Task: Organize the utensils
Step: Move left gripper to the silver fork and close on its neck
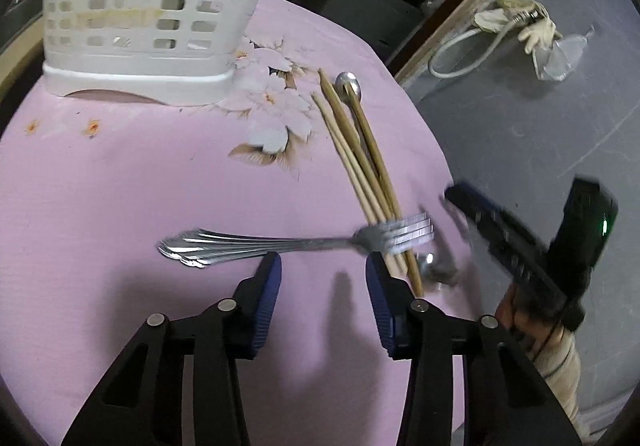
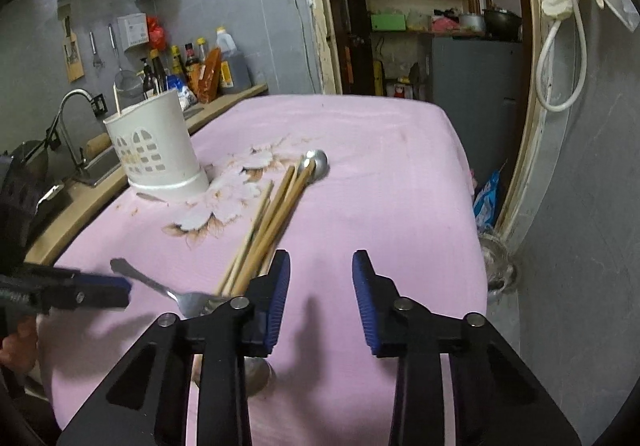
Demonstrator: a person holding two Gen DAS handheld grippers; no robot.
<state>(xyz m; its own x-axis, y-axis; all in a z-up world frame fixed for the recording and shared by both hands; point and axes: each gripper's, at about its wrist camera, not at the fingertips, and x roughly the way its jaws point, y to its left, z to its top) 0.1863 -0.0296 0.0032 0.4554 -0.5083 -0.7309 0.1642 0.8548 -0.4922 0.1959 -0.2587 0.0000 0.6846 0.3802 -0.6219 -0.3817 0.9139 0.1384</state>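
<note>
One fork (image 1: 280, 246) lies across four chopsticks (image 1: 360, 166) and two spoons (image 1: 348, 86) beside one holder (image 1: 152, 18); both grippers, left (image 1: 323, 286) and right (image 2: 321, 294), gape empty.

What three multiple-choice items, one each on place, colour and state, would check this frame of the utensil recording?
1. The fork lies: A in the caddy; B on the cloth with its tines over the chopsticks; C on the floor.
2. The cloth is: A green; B pink; C black.
3. The left gripper is: A open, empty; B shut on the fork; C out of view.

Key: B, tines cross the chopstick bundle; B, pink floral cloth; A, jaws spread with nothing between, just short of the fork.
</note>
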